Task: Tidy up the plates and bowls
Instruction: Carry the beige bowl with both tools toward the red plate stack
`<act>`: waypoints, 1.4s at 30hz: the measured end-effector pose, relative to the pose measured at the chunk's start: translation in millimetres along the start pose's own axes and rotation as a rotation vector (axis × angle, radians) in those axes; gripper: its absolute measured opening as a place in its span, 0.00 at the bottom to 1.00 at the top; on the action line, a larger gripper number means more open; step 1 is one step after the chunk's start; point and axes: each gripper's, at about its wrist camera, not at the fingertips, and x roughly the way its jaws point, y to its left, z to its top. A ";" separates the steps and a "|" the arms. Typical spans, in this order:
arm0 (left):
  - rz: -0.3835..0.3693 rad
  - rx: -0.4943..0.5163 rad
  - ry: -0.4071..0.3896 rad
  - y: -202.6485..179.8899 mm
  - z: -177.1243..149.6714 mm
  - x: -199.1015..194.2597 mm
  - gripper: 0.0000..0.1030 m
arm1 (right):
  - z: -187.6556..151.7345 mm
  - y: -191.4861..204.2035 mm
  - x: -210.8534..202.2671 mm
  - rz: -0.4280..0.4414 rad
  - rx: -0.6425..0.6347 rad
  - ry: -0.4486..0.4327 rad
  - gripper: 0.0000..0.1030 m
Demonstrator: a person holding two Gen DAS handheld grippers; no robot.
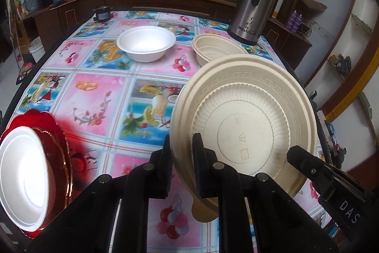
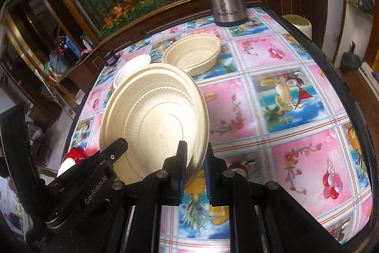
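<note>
Both claws pinch the same beige plate (image 1: 246,115), held tilted above the near part of the bench (image 1: 99,96): the left claw (image 1: 182,172) is pressed onto its left rim, the right claw (image 2: 195,172) onto the opposite rim. It looks like light, thin moulded ware, fairly stiff yet likely to flex or slip if squeezed anywhere but the rim. A beige bowl (image 1: 213,49) sits further off beside a steel flask (image 1: 253,6), a white bowl (image 1: 145,42) to its left, and a white plate (image 1: 23,181) lies on a red plate (image 1: 56,134) at near left.
</note>
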 end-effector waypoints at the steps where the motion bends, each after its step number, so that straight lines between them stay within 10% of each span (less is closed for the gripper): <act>1: 0.001 -0.003 -0.005 3.2 -1.1 -2.2 0.13 | -1.2 3.6 -0.6 -0.003 -0.007 -0.003 0.13; 42: 0.081 -0.156 -0.133 118.7 -28.1 -76.5 0.13 | -39.8 136.1 -16.7 0.028 -0.283 -0.071 0.14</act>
